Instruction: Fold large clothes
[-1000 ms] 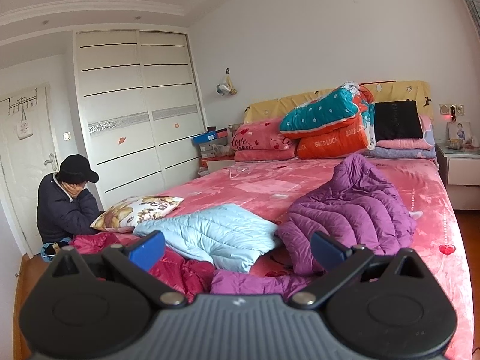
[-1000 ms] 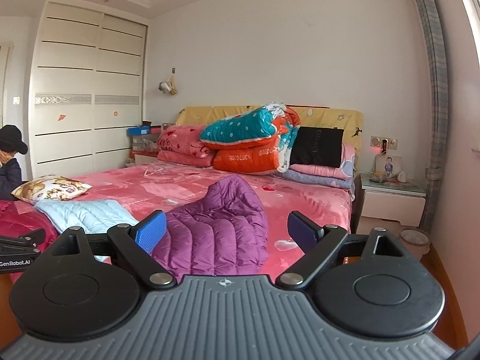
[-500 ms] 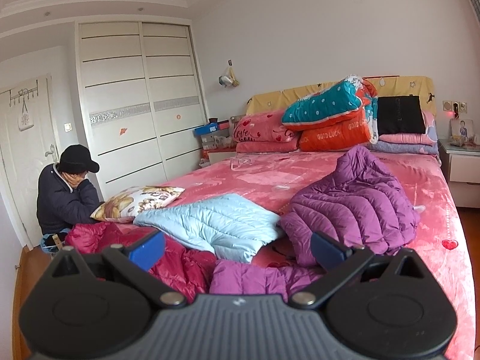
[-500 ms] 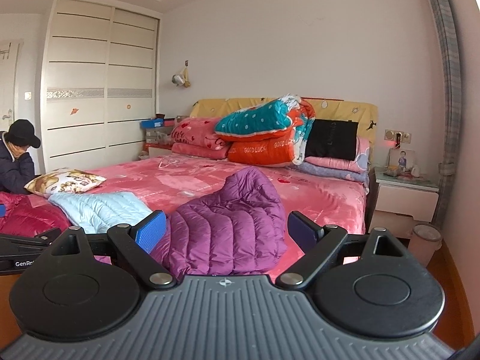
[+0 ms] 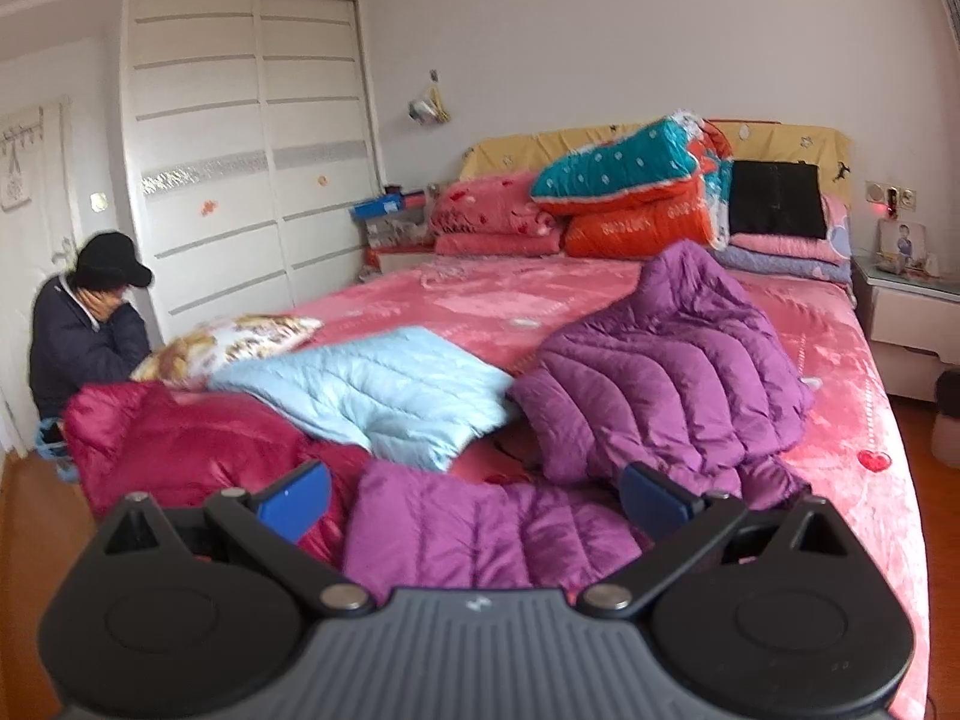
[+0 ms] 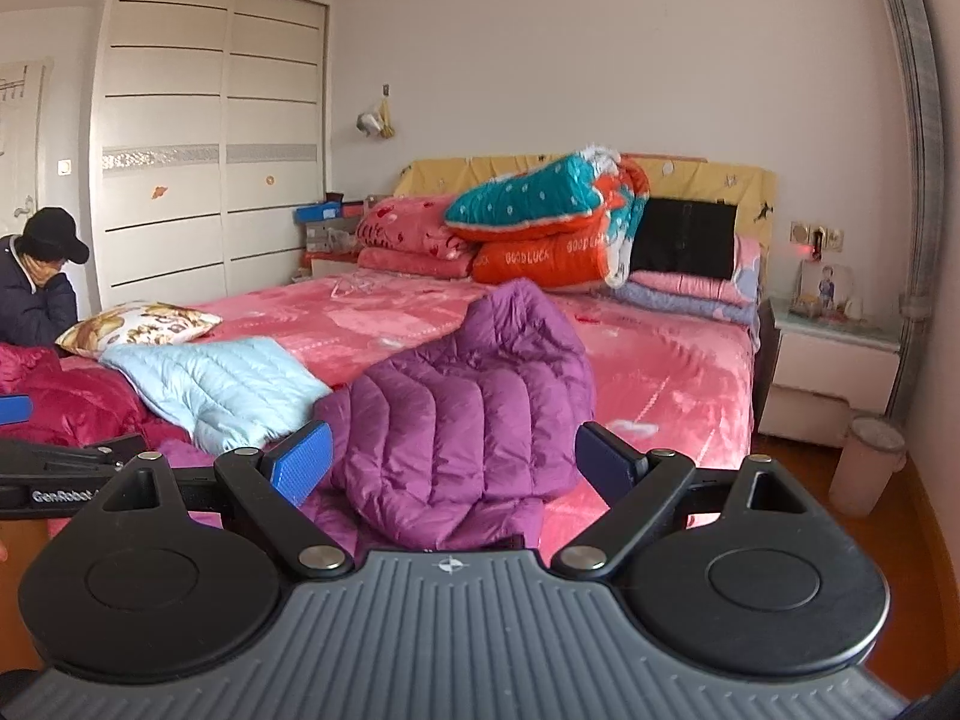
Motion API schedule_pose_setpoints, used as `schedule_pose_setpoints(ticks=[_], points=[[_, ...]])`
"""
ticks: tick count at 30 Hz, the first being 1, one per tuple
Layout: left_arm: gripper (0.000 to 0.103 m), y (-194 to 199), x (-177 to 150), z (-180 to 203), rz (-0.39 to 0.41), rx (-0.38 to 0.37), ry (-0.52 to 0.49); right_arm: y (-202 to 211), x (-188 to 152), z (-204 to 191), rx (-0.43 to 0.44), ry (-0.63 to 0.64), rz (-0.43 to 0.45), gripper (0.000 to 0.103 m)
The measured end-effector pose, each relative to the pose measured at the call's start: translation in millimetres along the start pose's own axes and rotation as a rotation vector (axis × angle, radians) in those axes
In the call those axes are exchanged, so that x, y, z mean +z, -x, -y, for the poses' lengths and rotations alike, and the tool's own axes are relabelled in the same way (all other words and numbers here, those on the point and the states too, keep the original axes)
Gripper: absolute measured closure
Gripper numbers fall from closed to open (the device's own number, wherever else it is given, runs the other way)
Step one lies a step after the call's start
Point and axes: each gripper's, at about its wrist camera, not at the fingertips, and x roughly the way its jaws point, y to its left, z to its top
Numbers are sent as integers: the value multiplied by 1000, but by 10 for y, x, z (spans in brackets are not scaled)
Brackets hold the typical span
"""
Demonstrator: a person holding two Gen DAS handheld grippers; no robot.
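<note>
Lying beyond spread fingers (image 6: 297,468): purple jacket (image 6: 474,414)

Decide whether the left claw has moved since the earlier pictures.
Yes. The left claw has come forward and dipped: against the fixed bed, more of the purple jacket shows between its fingers.

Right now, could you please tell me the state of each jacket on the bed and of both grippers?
purple jacket: unfolded, bunched in a heap
light blue jacket: folded, lying flat
dark red jacket: crumpled at the bed's edge
left gripper: jaws open, holding nothing
right gripper: jaws open, holding nothing
</note>
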Motion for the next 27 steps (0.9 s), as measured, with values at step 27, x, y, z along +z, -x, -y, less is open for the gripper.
schedule_pose_setpoints(ticks=[27], points=[[5, -1428, -477, 811, -174, -321, 281, -1120, -872, 714, -66, -90, -161, 0]])
